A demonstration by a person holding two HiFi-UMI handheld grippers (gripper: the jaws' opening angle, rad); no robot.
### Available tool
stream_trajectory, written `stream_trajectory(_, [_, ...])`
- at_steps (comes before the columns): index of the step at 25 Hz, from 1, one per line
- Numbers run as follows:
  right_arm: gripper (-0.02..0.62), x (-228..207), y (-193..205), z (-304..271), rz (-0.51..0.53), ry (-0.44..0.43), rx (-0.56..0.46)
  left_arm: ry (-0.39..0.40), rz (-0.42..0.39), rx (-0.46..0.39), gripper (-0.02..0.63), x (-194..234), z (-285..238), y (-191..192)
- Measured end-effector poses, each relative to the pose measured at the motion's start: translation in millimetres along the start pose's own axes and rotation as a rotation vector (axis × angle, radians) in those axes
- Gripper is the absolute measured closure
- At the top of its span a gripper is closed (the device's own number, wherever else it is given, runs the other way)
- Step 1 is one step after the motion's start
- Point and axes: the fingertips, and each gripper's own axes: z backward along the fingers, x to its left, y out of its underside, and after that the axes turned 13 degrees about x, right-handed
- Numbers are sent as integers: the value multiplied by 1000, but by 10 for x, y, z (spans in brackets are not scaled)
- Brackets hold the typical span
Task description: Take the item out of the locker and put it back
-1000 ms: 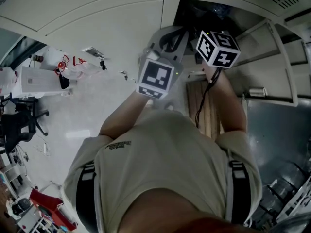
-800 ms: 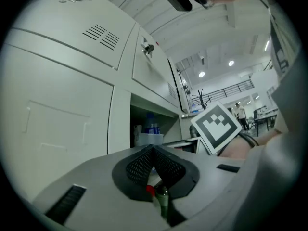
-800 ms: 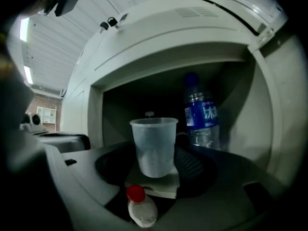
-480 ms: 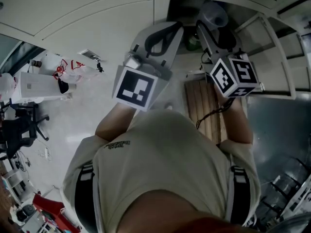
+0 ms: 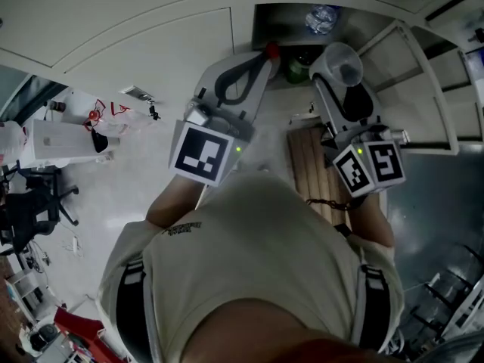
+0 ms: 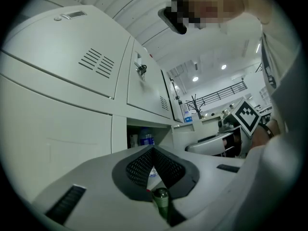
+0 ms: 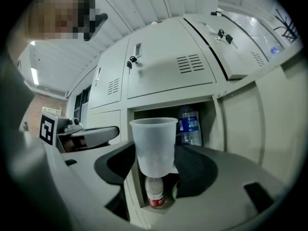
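Observation:
A translucent plastic cup (image 7: 154,146) stands upright between the pads of my right gripper (image 7: 155,170), which is shut on its lower part. In the head view the cup (image 5: 338,63) is just outside the open locker compartment (image 5: 283,17). A water bottle with a blue label (image 7: 190,124) stays inside that compartment, seen too as the bottle (image 5: 321,17) and the bottle (image 6: 146,138). My left gripper (image 5: 259,57) hangs beside the right one, its jaws meeting with nothing between them.
Below the cup stand a bottle with a red label (image 7: 155,194) and a green bottle (image 5: 299,70). The open locker door (image 5: 423,89) swings out at the right. A wooden slatted surface (image 5: 310,165) lies below. Closed locker doors (image 6: 62,47) fill the left.
Both grippers have drawn back from the locker toward the person. The right one came out with the cup, and the water bottle inside now shows.

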Motion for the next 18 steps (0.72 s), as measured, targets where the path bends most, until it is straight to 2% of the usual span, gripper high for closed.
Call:
stream_trajectory(5, [337,57,229,41,-13,-15,38,-15,-12,89,592,-40,9,292])
stream_trajectory(9, [337,114,325,77,-11,-16,37,-3,16,143,592,-108,28,525])
stream_trajectory(18, [337,195,398,100,-36,-38,34,5,33,157,594,-171,65,604])
